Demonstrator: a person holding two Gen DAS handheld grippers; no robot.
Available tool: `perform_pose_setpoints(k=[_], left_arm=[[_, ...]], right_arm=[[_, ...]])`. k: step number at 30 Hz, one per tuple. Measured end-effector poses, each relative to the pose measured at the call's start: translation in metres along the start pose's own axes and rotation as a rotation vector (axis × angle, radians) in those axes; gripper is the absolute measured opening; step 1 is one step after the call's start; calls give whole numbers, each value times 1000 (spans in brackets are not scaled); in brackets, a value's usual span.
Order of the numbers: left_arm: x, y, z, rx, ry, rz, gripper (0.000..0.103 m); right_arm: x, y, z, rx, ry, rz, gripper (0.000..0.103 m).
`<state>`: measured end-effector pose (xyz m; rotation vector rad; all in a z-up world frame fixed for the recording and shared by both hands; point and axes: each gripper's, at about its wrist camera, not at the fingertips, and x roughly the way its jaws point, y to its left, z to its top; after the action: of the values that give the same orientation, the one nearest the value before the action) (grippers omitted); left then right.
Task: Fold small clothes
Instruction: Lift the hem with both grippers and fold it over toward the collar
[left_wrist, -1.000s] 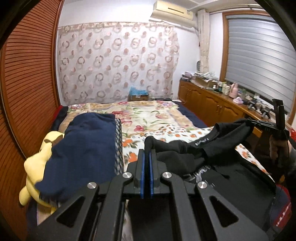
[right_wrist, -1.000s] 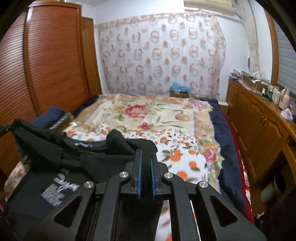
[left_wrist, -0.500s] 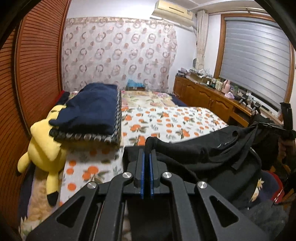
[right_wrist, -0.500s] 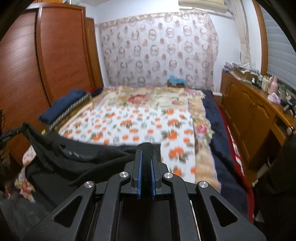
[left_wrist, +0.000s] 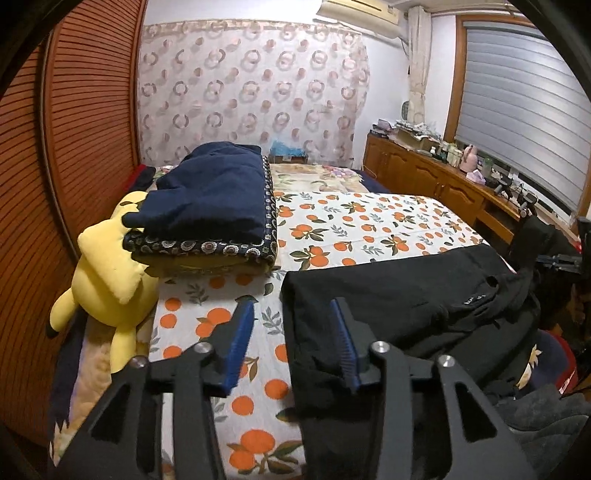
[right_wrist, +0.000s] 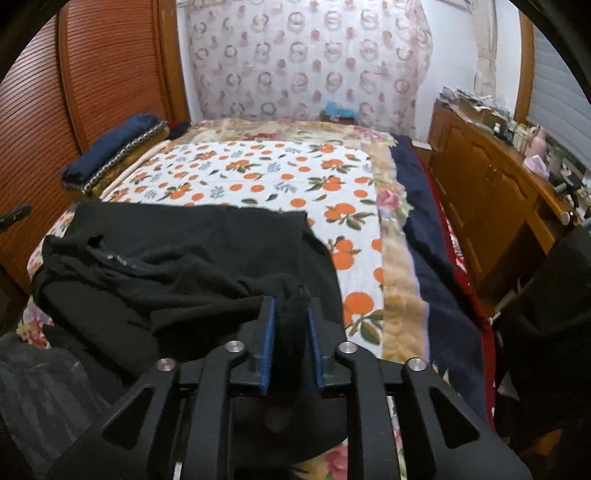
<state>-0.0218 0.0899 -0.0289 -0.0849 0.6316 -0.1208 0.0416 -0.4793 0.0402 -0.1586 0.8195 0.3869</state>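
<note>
A black garment (left_wrist: 399, 295) lies spread on the orange-print bedspread (left_wrist: 369, 221) near the bed's front edge. My left gripper (left_wrist: 291, 332) is open and empty at the garment's left edge, its right finger over the cloth. In the right wrist view the same garment (right_wrist: 192, 251) lies rumpled at the front left. My right gripper (right_wrist: 290, 325) has its jaws slightly apart, with a bunched fold of the black cloth still between the blue pads.
A folded navy blanket (left_wrist: 218, 199) and a yellow plush toy (left_wrist: 107, 273) lie at the bed's left side by the wooden wardrobe (left_wrist: 55, 184). A wooden sideboard (right_wrist: 491, 192) with clutter runs along the right. A dark grey cloth (right_wrist: 40, 391) lies at the bed's foot.
The garment was held up stretched between both shut grippers; now it lies on the bed. My left gripper has opened and let go. My right gripper's jaws have parted slightly.
</note>
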Motion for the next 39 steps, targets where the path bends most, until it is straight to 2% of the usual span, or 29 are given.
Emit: perform_pose_setpoints(k=[1, 2, 9, 18, 21, 24, 27, 32, 33, 34, 36, 37, 38, 39], left_arm=[[5, 0, 1, 1, 5, -2, 51], [11, 0, 3, 0, 14, -6, 55], [53, -2, 15, 16, 67, 20, 55], [104, -2, 21, 36, 162, 21, 55], [118, 1, 19, 29, 204, 19, 55], [129, 6, 15, 16, 249, 16, 55], [135, 10, 11, -1, 274, 2, 55], [135, 9, 10, -9, 270, -11, 55], [135, 10, 11, -12, 267, -19, 55], [135, 8, 11, -11, 265, -36, 55], [135, 0, 11, 10, 263, -81, 36], [135, -3, 11, 21, 266, -94, 21], [134, -5, 11, 25, 273, -94, 9], [131, -7, 13, 24, 269, -108, 9]], right_arm=[[-2, -1, 3, -3, -15, -15, 33], [-3, -2, 5, -4, -27, -20, 36], [9, -8, 27, -23, -96, -29, 56], [85, -11, 56, -18, -26, 19, 57], [109, -7, 60, -38, 35, 44, 57], [128, -9, 60, -66, 101, 28, 58], [136, -18, 59, -29, 132, 60, 65], [136, -14, 57, -52, 139, 73, 66], [136, -11, 57, -62, 140, 80, 64], [136, -9, 57, -71, 140, 89, 52], [133, -3, 56, -94, 137, 124, 35], [131, 1, 55, -105, 137, 129, 23], [129, 4, 54, -110, 137, 141, 15], [127, 6, 53, -112, 135, 156, 11]])
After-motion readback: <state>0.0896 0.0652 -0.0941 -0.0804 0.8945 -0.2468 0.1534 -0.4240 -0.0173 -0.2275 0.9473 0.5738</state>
